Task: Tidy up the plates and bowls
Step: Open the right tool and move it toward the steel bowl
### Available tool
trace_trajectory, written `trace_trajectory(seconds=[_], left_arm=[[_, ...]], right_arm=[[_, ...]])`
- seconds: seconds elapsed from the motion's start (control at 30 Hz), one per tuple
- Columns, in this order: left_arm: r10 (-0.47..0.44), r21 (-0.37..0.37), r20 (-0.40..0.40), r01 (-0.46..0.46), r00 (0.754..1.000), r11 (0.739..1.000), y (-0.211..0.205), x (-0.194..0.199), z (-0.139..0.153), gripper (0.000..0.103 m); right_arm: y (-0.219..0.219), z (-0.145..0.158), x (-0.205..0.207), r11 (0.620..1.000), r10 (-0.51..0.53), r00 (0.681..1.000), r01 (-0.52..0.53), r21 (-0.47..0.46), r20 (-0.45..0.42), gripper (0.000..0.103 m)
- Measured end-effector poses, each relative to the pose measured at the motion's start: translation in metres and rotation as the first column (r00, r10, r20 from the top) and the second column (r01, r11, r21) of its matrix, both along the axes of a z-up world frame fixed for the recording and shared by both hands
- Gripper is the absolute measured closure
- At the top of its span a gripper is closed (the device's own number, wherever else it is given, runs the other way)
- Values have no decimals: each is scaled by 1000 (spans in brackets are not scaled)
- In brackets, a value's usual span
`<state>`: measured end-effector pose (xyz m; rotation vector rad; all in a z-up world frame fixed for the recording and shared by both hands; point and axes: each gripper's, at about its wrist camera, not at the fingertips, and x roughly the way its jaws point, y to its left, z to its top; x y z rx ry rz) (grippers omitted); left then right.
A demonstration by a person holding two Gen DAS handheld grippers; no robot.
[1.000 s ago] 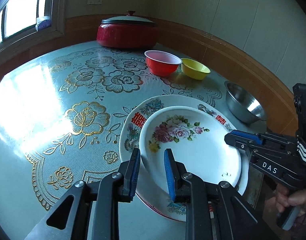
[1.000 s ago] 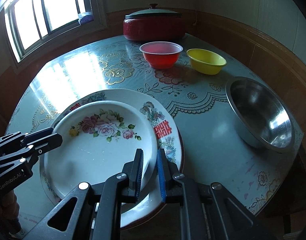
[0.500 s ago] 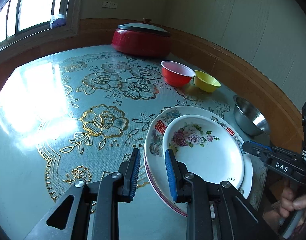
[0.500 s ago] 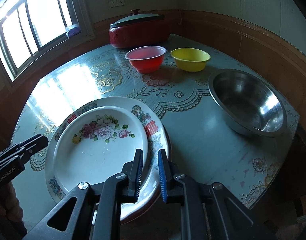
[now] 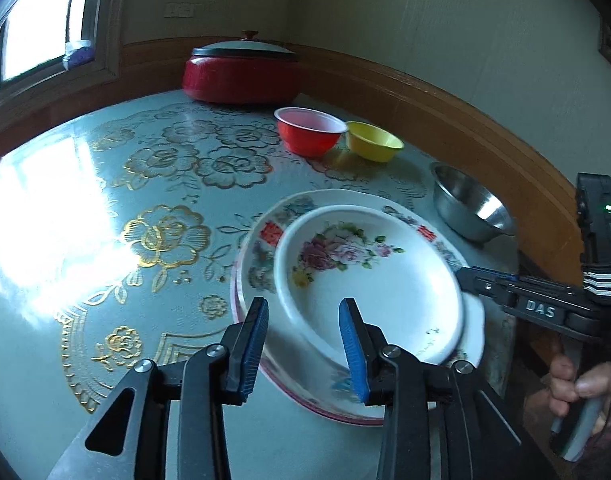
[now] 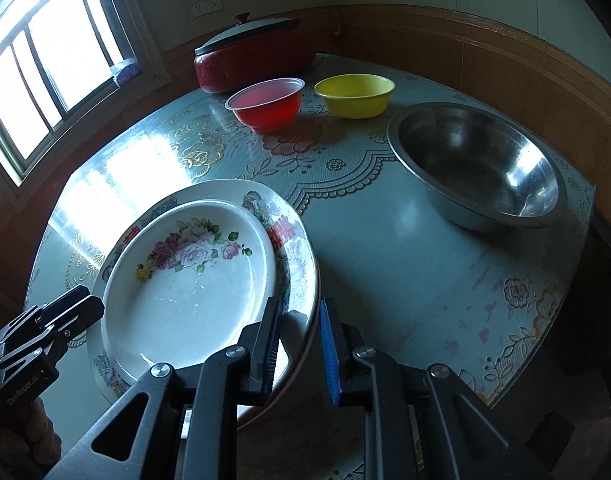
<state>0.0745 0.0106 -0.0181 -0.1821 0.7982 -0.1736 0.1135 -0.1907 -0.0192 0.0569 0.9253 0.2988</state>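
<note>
Plate stacking looks finished — rose plate (image 5: 369, 276) nested in the larger plate (image 6: 293, 248). Left gripper (image 5: 303, 344) has just been opening, rims between its jaws; right gripper (image 6: 299, 344) narrow, seemingly loose — bowls at upper frame next.

The left gripper (image 5: 303, 338) points down at a slant. Its jaws have just been opening, and there is a clear gap between the blue pads (image 5: 351, 344). The right gripper (image 6: 301, 346) points down too, jaws a small way apart. A hand (image 5: 577, 386) holds the right gripper's handle.
</note>
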Motion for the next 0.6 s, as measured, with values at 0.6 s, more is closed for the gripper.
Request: trace_trajectory(seconds=[0.6], left_arm=[[13,20,12,-13,1000,1000,-14,-20,13,56]], right_arm=[[-11,2,-28,999,-12,1000,12,50,-6,83]])
